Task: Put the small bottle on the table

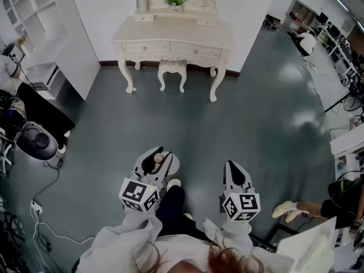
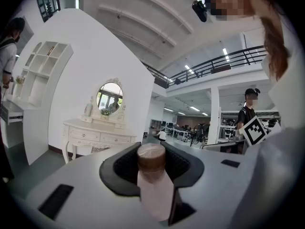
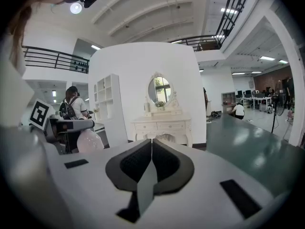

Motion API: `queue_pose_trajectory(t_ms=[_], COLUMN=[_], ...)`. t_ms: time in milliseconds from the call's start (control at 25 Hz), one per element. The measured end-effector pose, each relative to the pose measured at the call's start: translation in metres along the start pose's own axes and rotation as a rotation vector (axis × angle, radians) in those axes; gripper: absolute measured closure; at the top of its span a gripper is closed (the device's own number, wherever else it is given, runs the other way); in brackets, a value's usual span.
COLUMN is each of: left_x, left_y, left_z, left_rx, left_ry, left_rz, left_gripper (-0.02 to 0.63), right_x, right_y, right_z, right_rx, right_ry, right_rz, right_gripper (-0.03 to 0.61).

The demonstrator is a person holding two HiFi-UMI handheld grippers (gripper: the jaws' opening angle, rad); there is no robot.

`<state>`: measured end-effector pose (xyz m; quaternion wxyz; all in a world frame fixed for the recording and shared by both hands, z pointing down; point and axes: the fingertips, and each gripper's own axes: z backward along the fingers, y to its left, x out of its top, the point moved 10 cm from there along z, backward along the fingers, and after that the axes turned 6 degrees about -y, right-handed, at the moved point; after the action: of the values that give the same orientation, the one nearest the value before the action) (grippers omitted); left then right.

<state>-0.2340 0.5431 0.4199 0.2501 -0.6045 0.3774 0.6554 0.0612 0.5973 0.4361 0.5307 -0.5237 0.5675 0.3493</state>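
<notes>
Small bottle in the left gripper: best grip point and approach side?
Take the small bottle by its pale body, below the brown cap. Come from the side, with the jaws closing across its width. It looks slim and round, so the hollowed dark pads should cradle it rather than let it roll. The left gripper holds it this way.

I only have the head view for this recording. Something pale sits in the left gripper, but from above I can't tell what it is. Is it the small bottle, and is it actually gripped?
Observer: Yes. The left gripper view shows the small bottle, pale with a brown cap, upright between the jaws of the left gripper. The dark pads press on its sides.
Operator: And the right gripper? From above I can't see between its jaws.
Observer: The right gripper view shows the right gripper with its jaws together and nothing between them.
</notes>
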Motion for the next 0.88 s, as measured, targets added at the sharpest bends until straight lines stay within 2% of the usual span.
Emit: queue_pose_trajectory(t_ms=[200, 440, 880], left_x=[-0.006, -0.008, -0.012], left_y=[-0.045, -0.081, -0.095], left_z=[0.041, 0.082, 0.085], left_rx=[-0.011, -0.017, -0.033], left_ry=[-0.012, -0.015, -0.009], left_rz=[-0.018, -0.012, -0.027], left_gripper=[0.479, 0.479, 0.479], right_x=[-0.008, -0.021, -0.028], right_y=[0.007, 0.014, 0.016], right_z=[0.060, 0.107, 0.117], right_rx=[-0.006, -0.028, -0.020], right_ry=[-0.045, -0.044, -0.050], right_rz=[-0.020, -0.059, -0.076], right_gripper=[0.543, 0.543, 0.543])
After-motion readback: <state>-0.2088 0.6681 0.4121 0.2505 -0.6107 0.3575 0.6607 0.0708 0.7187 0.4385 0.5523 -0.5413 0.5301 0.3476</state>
